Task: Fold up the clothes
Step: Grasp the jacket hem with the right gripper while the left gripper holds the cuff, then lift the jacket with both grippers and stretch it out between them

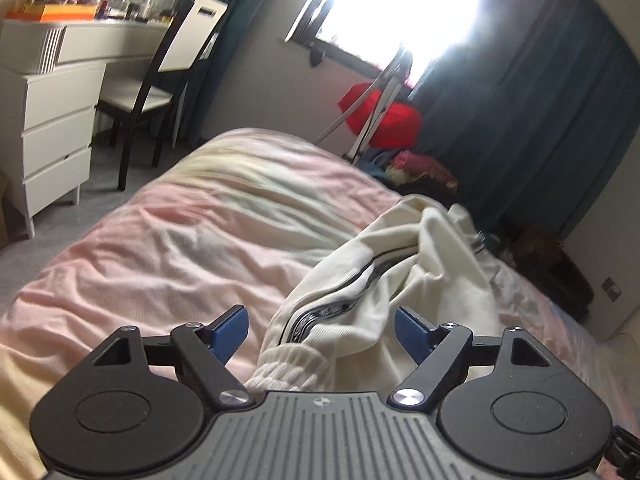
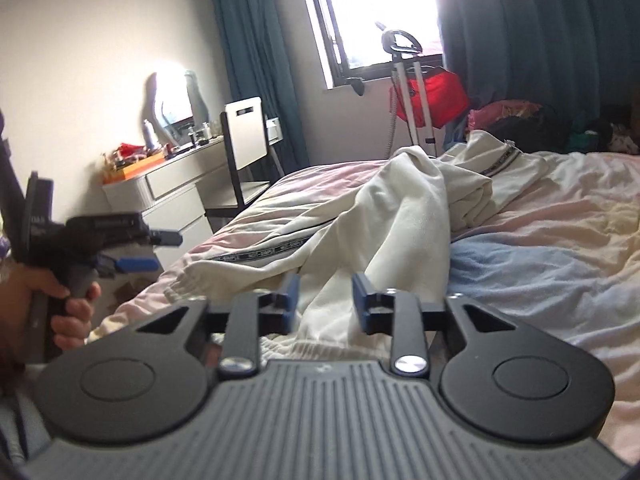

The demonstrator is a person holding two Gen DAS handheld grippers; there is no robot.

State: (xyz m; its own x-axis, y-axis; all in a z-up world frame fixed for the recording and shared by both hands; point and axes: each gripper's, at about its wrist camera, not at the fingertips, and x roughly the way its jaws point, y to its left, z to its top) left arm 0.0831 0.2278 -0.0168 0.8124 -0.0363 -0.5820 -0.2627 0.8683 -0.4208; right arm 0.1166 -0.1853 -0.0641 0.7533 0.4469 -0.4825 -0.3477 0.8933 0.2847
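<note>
Cream sweatpants (image 1: 404, 276) with a black-and-white lettered side stripe lie crumpled on the bed (image 1: 172, 232). In the left wrist view a ribbed cuff (image 1: 292, 368) lies just in front of my left gripper (image 1: 322, 334), which is open wide with nothing between its blue pads. In the right wrist view the sweatpants (image 2: 384, 216) stretch from a cuff at the near left to a bunched heap at the far side. My right gripper (image 2: 325, 300) hovers open over the near cloth. My left gripper (image 2: 140, 252), held by a hand (image 2: 68, 304), appears at the left.
The bed (image 2: 560, 240) has a rumpled pink, blue and cream cover. A white dresser (image 1: 48, 132) and a chair (image 1: 168, 80) stand to the left. By the window stand a garment steamer (image 2: 408, 80), a red bag (image 2: 440, 96) and piled clothes (image 2: 540, 120).
</note>
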